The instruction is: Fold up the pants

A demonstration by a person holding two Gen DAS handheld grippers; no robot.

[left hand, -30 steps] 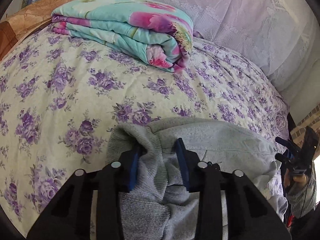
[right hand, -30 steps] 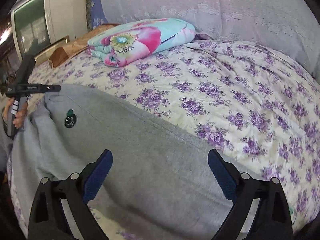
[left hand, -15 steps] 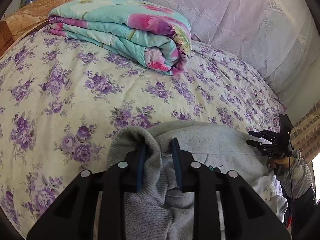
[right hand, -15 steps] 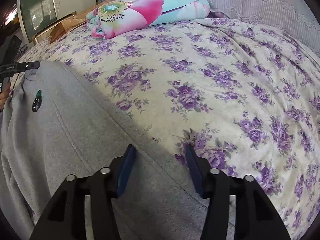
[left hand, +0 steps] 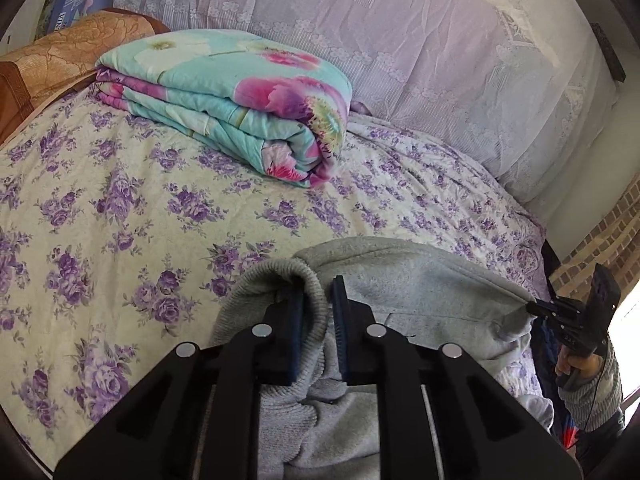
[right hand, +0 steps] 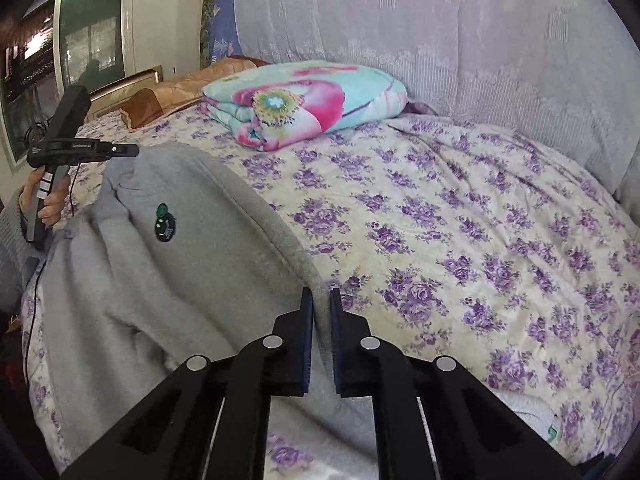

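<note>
Grey sweatpants [left hand: 400, 280] lie across a bed with a purple-flowered sheet [left hand: 120, 200]. My left gripper [left hand: 318, 292] has its jaws closing tight on the ribbed hem, and the pads press the bunched cloth. In the right wrist view it shows at the pants' far corner, left gripper [right hand: 134, 150], held by a hand. My right gripper [right hand: 321, 300] is closing onto the ribbed edge of the pants [right hand: 180, 280], with the fabric pinched between its pads. From the left wrist view, the right gripper [left hand: 534, 307] pulls the other corner taut. A green patch [right hand: 164, 222] marks the cloth.
A folded turquoise and pink quilt [left hand: 240, 100] sits at the head of the bed beside a brown pillow [left hand: 60, 60]. A lace cover [left hand: 400, 40] hangs behind. A brick wall [left hand: 600, 236] stands past the bed's right edge, and a window [right hand: 92, 40] at far left.
My right jaws went from wide apart to pinched on the pants' edge and lifted it. The left jaws narrowed on the hem and rose a little, stretching the waistband between both grippers.
</note>
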